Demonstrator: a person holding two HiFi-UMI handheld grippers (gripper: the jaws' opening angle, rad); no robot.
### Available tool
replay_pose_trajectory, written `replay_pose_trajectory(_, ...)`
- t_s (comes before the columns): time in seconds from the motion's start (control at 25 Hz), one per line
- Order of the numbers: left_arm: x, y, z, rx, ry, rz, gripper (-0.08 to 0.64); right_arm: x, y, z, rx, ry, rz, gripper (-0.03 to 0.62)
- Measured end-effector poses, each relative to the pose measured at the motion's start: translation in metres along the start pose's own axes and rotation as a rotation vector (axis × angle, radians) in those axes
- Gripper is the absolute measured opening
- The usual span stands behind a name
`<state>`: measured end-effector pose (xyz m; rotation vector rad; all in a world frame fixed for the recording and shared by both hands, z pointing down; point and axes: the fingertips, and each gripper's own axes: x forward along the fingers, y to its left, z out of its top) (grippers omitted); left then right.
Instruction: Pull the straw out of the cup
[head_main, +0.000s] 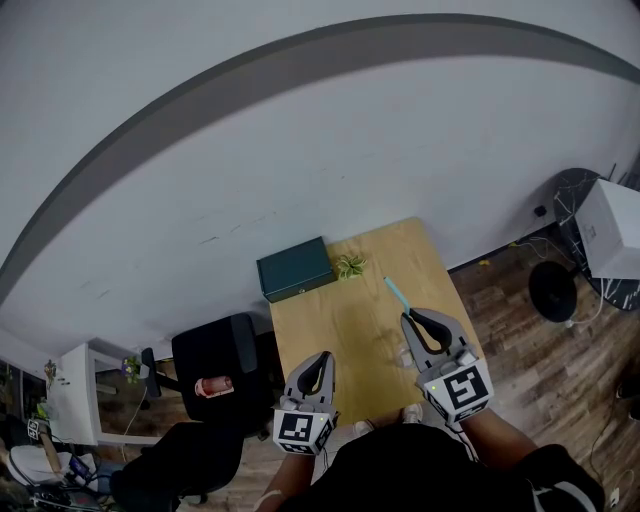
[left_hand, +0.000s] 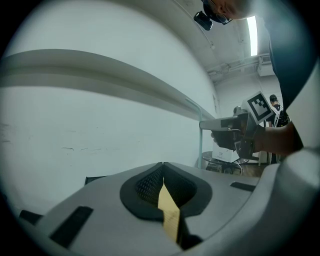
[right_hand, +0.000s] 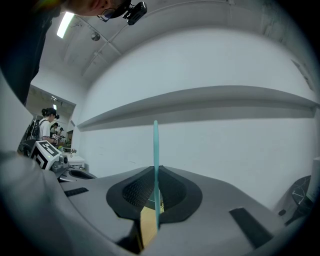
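A thin teal straw (head_main: 394, 291) sticks out past the tips of my right gripper (head_main: 408, 316), which is shut on it above the wooden table (head_main: 340, 320). In the right gripper view the straw (right_hand: 155, 150) stands upright, pinched between the closed jaws of that gripper (right_hand: 156, 169). A faint, pale, see-through shape (head_main: 404, 354) lies under the right gripper; it may be the cup, but I cannot tell. My left gripper (head_main: 322, 356) hovers over the table's near left part, and in its own view the gripper (left_hand: 163, 165) is shut with nothing between its jaws.
A dark green box (head_main: 294, 268) and a small green plant (head_main: 350, 266) sit at the table's far edge by the white wall. A black chair (head_main: 215, 360) stands left of the table. A white cabinet (head_main: 612, 228) and a black round base (head_main: 552, 290) are at the right.
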<state>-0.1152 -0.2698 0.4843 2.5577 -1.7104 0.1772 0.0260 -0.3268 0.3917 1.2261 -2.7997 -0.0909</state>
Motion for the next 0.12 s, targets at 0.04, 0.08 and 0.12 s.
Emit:
replay_pose_trajectory(0.04, -0.0002, -0.0003, -0.0005, 0.005, -0.004, -0.002, 0.02, 0.0, 0.0008, 0.0011, -0.006, -0.001, 0.004, 0.045)
replay_pose_trajectory(0.08, -0.0003, -0.0006, -0.0014, 0.008, -0.006, -0.003, 0.02, 0.0, 0.0016, 0.0019, -0.012, -0.001, 0.007, 0.046)
replay_pose_trajectory(0.12, -0.0003, -0.0009, -0.0023, 0.01, -0.008, -0.005, 0.02, -0.0001, 0.0024, 0.0028, -0.018, -0.002, 0.011, 0.046)
